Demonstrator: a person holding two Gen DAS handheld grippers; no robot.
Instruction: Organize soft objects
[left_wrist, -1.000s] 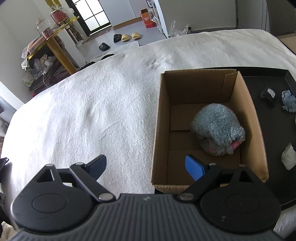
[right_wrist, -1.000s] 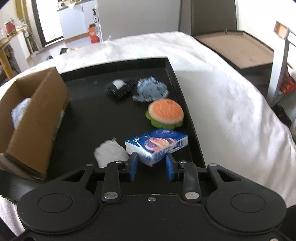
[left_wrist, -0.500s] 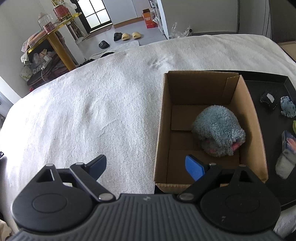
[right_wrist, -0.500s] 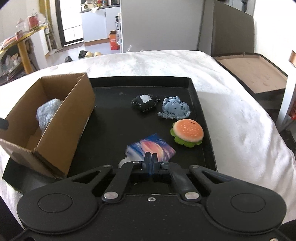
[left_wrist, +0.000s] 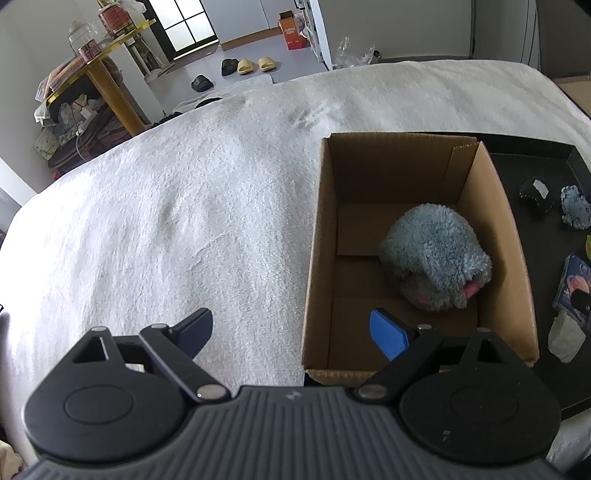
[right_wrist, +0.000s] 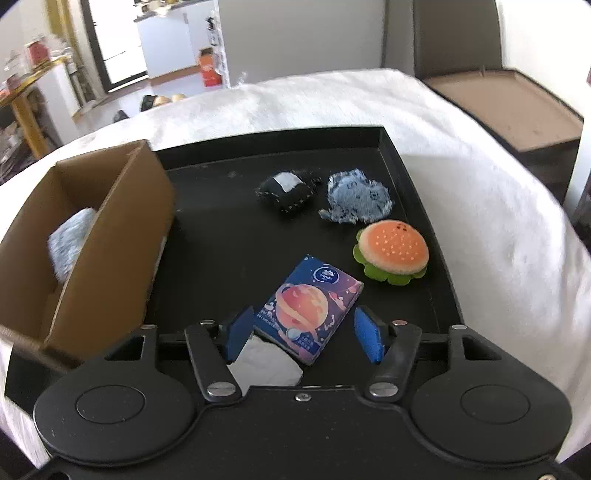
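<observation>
Now that our right tongs (right_wrist: 303, 332) have sprung wide, the tissue pack (right_wrist: 308, 308) lies loose between them, unboxed; left tongs (left_wrist: 295, 328) gape, empty.

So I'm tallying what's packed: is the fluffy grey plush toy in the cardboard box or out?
In. The fluffy grey plush toy sits on the floor of the open cardboard box, against its right wall.

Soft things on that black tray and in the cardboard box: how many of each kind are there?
Fluffy grey plush, in the box: 1
Denim patch toys, dark and light blue: 2
Burger plush: 1
Tissue pack: 1
White crumpled piece: 1
Total: 6
</observation>
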